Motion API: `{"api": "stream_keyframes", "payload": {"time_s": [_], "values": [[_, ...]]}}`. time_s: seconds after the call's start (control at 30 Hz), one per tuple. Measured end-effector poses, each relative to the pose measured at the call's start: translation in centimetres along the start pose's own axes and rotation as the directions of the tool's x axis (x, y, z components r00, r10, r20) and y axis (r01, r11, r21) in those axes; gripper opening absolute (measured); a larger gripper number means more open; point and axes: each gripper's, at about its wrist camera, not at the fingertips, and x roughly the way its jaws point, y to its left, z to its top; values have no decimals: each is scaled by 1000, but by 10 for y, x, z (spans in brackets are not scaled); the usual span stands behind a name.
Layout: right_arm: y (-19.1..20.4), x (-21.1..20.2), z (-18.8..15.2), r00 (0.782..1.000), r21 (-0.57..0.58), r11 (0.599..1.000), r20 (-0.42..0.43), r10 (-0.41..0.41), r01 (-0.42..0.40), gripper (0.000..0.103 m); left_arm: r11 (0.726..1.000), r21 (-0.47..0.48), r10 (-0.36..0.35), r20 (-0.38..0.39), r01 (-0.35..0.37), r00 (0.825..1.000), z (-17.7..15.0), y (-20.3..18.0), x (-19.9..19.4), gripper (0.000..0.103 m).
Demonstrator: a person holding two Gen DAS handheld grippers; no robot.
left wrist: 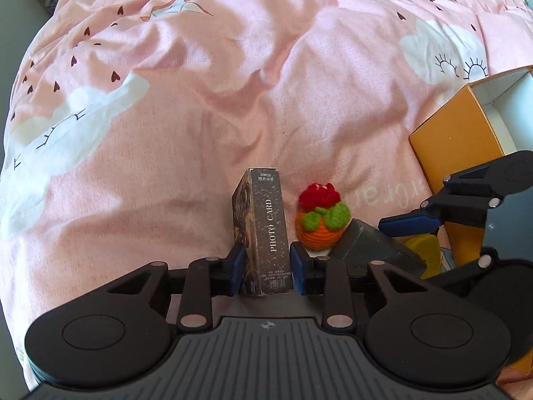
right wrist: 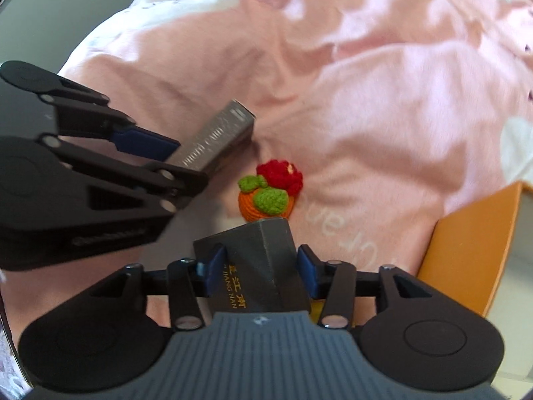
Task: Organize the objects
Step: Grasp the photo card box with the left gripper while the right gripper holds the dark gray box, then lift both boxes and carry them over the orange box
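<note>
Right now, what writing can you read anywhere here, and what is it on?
"PHOTO CARD", with "55PCS" above it: card box in the left gripper.
"JIANG NAN", under gold Chinese characters: dark box in the right gripper.
Fine print low on the card box: too small.
White lettering on the bedsheet: cut off, unreadable.

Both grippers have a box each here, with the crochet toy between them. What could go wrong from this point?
The right gripper holds the dark box skewed, across a corner, so it may twist or slip. The left gripper clamps only the low end of the photo card box, which could pivot. Either box might knock the crochet toy on the way to the orange box.
</note>
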Motion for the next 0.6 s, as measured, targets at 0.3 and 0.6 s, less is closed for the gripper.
{"api": "stream_keyframes", "payload": {"time_s": [0.3,0.6], "values": [[-4,13,-2,999,8,1000,-13,30,-30,53,998,53,42,7,-42,999,2,0,14,34],[11,-11,-6,999,-75,996,9,45,-44,41,1000,-11,-1,10,1,1000,-1,11,5,27]]}}
